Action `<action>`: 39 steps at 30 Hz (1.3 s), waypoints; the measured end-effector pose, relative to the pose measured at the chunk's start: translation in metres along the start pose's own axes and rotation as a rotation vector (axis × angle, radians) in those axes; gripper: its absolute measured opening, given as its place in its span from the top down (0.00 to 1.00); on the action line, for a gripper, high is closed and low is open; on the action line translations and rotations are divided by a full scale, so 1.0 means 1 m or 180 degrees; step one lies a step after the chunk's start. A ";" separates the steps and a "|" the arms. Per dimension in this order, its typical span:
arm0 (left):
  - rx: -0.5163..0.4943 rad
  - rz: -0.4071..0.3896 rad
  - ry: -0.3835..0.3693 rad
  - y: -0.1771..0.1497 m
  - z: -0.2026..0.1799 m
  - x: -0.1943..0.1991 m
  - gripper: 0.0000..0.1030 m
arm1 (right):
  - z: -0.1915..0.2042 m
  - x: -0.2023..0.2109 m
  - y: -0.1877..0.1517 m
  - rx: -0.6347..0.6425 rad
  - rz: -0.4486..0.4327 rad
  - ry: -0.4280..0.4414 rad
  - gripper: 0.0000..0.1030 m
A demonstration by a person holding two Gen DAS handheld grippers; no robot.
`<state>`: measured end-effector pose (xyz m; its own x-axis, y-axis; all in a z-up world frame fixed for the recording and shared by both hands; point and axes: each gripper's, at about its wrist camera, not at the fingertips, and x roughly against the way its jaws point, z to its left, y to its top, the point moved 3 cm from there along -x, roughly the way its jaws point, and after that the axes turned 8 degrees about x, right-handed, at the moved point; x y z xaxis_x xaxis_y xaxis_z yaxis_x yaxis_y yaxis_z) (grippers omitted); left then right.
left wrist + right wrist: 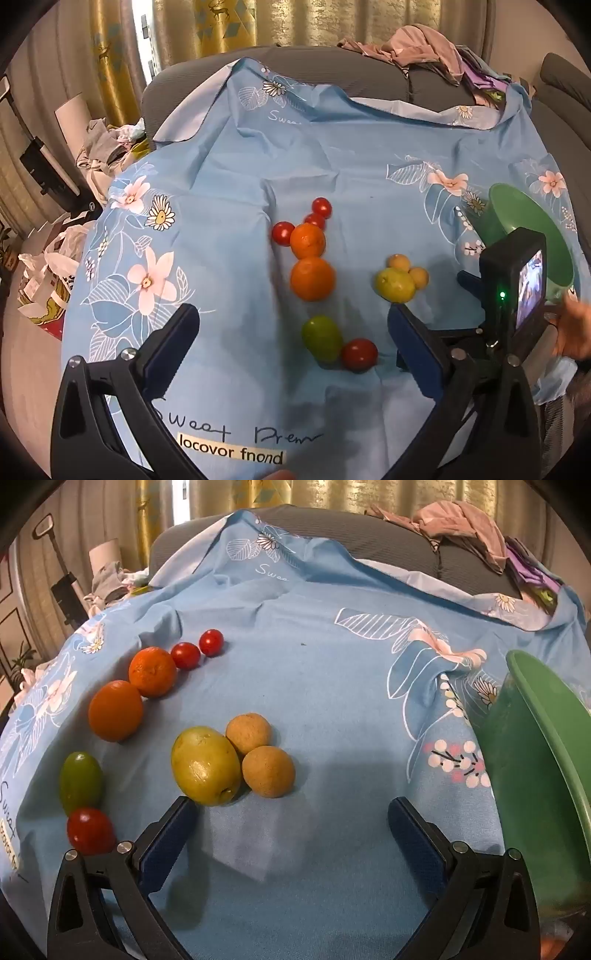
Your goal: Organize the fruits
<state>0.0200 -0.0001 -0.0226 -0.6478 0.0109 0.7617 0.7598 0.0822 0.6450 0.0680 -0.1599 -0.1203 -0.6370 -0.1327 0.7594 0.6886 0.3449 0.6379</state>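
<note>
Both the left gripper (293, 345) and right gripper (291, 829) hover spread wide, empty. Fruits lie grouped on the blue cloth (332, 672); the yellow-green fruit (205, 766), nearest the right gripper, looks next for the green bowl (535, 775) at right.

Your left gripper (293, 334) hovers low with its jaws spread wide and nothing between the pads. Your right gripper (291, 823) is likewise wide open and empty, and your right hand (574, 330) shows at the right edge, holding it.
</note>
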 end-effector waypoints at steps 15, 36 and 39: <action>0.0075 -0.0054 -0.0010 -0.005 0.009 0.021 0.01 | 0.001 0.005 0.001 0.0083 0.0079 0.0178 0.00; 0.0036 -0.0305 0.0036 0.010 0.002 0.056 0.01 | -0.012 0.154 0.046 -0.0042 -0.0439 0.0206 0.00; 0.0037 -0.0293 0.0037 0.009 0.001 0.059 0.01 | -0.010 0.160 0.040 -0.0029 -0.0460 0.0253 0.00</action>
<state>-0.0115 0.0027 0.0275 -0.7141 -0.0086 0.7000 0.6964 0.0939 0.7115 -0.0026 -0.1760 0.0280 -0.7004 -0.2536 0.6672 0.5952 0.3085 0.7420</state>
